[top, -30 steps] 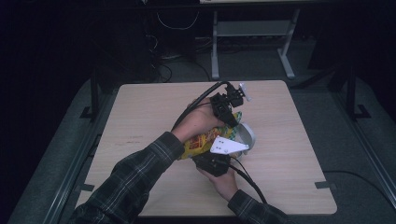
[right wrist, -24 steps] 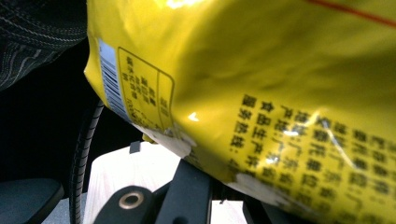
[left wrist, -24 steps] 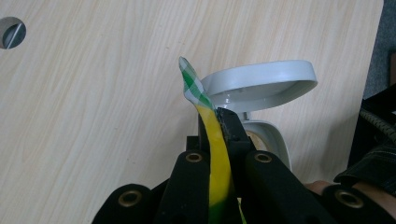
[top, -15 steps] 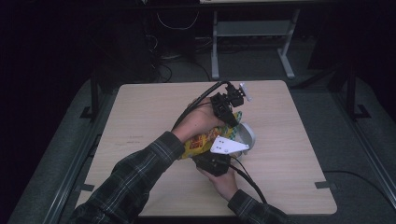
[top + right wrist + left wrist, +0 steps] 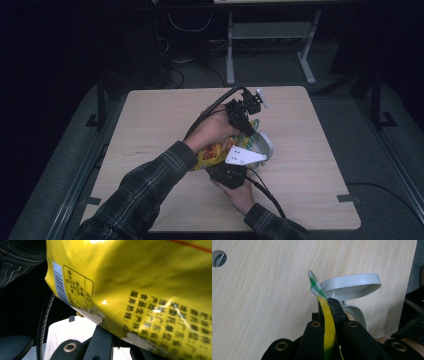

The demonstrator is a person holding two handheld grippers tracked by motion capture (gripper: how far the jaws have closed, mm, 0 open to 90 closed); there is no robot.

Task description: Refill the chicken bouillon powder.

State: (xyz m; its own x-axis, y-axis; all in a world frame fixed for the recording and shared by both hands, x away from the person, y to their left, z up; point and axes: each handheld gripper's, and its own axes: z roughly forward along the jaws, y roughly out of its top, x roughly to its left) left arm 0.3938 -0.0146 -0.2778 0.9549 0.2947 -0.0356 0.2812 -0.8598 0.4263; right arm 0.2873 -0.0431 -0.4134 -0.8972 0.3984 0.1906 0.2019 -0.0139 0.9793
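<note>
Right of centre in the high view, I hold the yellow snack bag above the white bowl with both tongs. Low in the left gripper view, my left gripper pinches the bag's edge. Across the right gripper view, my right gripper clamps its bottom seam.

The high view looks forward and down from above the person's side, taking in the whole table. The left gripper view faces down at the tabletop from close by. The right gripper view sits tight against the yellow bag, which all three views share.
</note>
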